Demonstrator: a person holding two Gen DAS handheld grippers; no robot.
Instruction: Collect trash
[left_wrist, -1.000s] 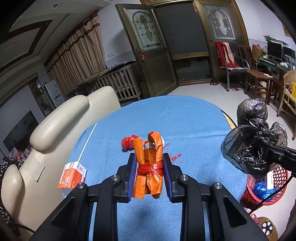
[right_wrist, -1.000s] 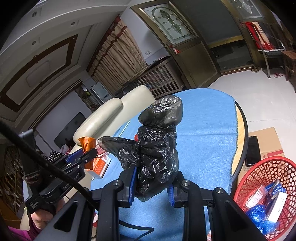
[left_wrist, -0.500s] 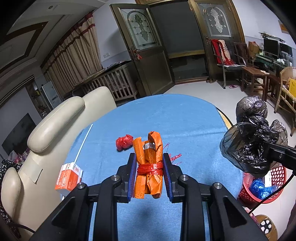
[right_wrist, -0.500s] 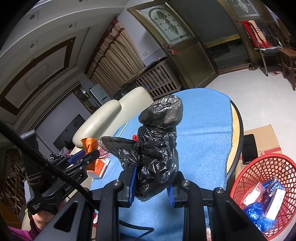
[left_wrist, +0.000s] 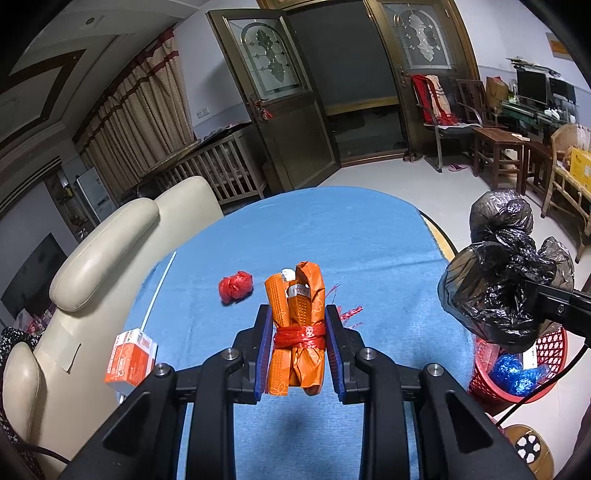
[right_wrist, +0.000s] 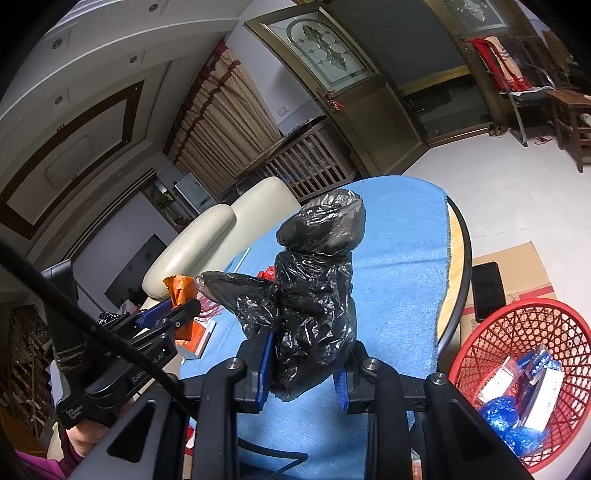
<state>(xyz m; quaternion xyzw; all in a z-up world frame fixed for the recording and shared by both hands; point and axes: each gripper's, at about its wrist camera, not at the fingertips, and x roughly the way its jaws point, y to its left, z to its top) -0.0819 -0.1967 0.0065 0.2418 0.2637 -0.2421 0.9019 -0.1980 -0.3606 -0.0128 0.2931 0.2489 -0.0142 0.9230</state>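
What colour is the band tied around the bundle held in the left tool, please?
Red: the band wraps the orange bundle, seen best in the left wrist view.

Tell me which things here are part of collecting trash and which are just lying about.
Job: orange bundle in left gripper; black bag in right gripper; red wad; red basket.
Lying about: orange box; phone; cardboard box; sofa.

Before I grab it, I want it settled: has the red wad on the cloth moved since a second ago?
No. The red wad keeps its spot beside the white stick; only the view shifted.
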